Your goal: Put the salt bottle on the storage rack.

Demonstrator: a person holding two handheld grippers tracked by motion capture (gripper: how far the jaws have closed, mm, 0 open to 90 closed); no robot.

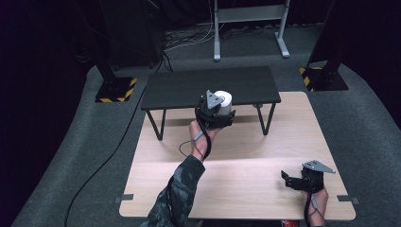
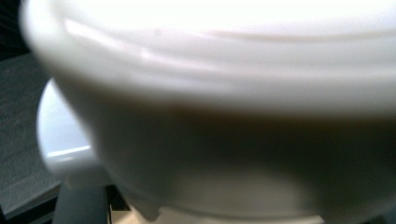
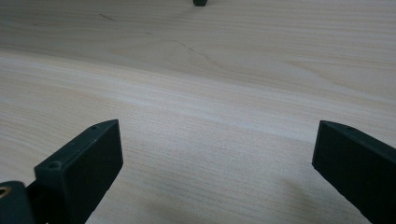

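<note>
Up close, then outward
Left hand-held gripper (image 1: 221, 109): raised above the wooden surface, clamped on a white cup (image 1: 223, 100) at the front edge of the small black table
White cup: held off the wood, its rim and body blurred and very near in the left gripper view (image 2: 224, 116), a handle-like lug at its left side
Left hand (image 1: 201, 137): wrapped round the gripper's grip, camouflage sleeve (image 1: 177, 194) behind it, cable trailing down the wrist
Right hand-held gripper (image 1: 289, 178): low over the near right part of the wooden surface, jaws spread wide with bare wood between them, nothing held
Wooden surface (image 3: 196, 93): pale, light grain, bare around the right gripper
Small black table (image 1: 189, 87): stands on the far half of the wood on thin black legs
Floor (image 1: 71, 156): grey carpet, a black cable across it, stands with yellow-black bases at the back
</note>
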